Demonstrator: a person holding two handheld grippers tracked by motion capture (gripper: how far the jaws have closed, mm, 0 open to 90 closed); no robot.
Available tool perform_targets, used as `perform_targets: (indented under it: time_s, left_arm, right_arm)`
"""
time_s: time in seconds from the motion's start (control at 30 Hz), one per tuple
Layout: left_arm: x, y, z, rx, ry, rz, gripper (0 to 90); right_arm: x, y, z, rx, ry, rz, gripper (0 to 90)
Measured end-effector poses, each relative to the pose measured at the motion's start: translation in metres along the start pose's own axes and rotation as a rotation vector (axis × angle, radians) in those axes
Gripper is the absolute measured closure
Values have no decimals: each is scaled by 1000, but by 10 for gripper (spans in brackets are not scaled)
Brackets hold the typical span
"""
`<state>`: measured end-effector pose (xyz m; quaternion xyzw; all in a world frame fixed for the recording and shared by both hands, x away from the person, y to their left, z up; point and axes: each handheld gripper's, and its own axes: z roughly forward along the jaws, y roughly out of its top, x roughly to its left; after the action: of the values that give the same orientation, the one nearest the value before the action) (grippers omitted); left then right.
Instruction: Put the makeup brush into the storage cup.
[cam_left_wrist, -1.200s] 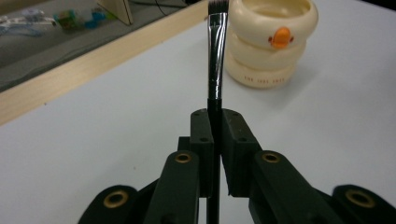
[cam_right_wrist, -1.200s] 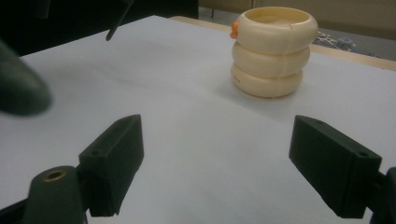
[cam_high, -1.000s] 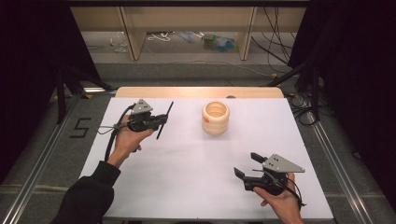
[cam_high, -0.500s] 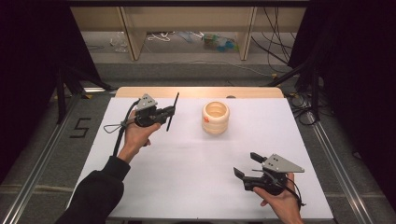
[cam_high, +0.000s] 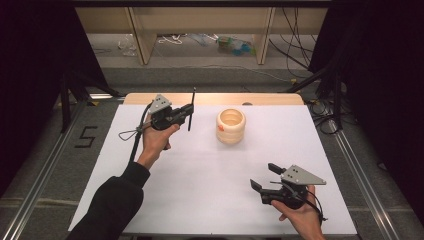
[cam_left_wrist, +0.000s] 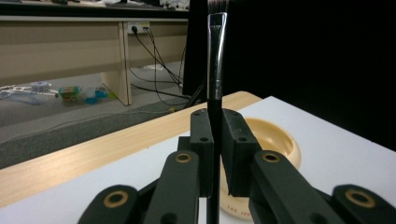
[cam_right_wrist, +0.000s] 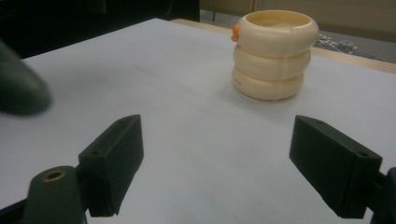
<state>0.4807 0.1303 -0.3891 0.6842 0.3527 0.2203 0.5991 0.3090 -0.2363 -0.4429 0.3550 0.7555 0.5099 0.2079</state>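
Brush (cam_left_wrist: 216, 60) upright, clamped between closed pads of left gripper (cam_high: 187, 114), upper left of centre. Cream ringed holder (cam_high: 231, 126) just right. Right gripper (cam_high: 264, 176) lower right, jaws wide apart, nothing between them.

White worktop (cam_high: 210, 175) with a pale wood strip (cam_high: 215, 98) along its far edge. Grey carpeted floor (cam_high: 200, 75) all round. Black "5" marking (cam_high: 86, 136) on the floor to the left of the worktop. Metal rails (cam_high: 42, 185) run along both sides. Beyond, light wooden furniture legs (cam_high: 142, 37); clutter and loose cables (cam_high: 295, 45) lie on the floor there. A wall socket (cam_left_wrist: 135, 29) has leads plugged in. Black curtains (cam_high: 35, 65) stand left and right. Light even, from overhead.
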Motion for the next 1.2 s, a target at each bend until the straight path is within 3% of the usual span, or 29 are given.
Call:
perform_targets:
  time_s: [0.13,0.4,0.43,0.53,0.63,0.8,0.93,1.0,1.2]
  left_arm:
    - [-6,5,5,-22,-13,25,837]
    - [-18,13,22,-43,-23,31,837]
    - [-19,14,24,-43,-25,30,837]
    - [-23,15,33,-42,-37,23,837]
    - [-28,16,40,-50,-45,17,837]
    - [-31,16,52,-43,-50,24,837]
    - [-31,15,61,-49,-47,6,837]
    - [-32,15,64,-58,-49,8,837]
    - [-34,18,71,-80,-49,-13,837]
  right_arm:
    - [0,0,1,-3,-2,-1,188]
    - [0,0,0,8,-4,-1,188]
    - [1,-1,3,-17,11,8,188]
    - [0,-1,3,-17,12,9,188]
    - [0,0,-1,21,2,3,188]
    - [0,0,-1,19,5,4,188]
    - [0,0,-1,21,5,2,188]
    - [0,-2,3,-14,18,12,188]
    - [-1,-2,4,-26,3,-11,188]
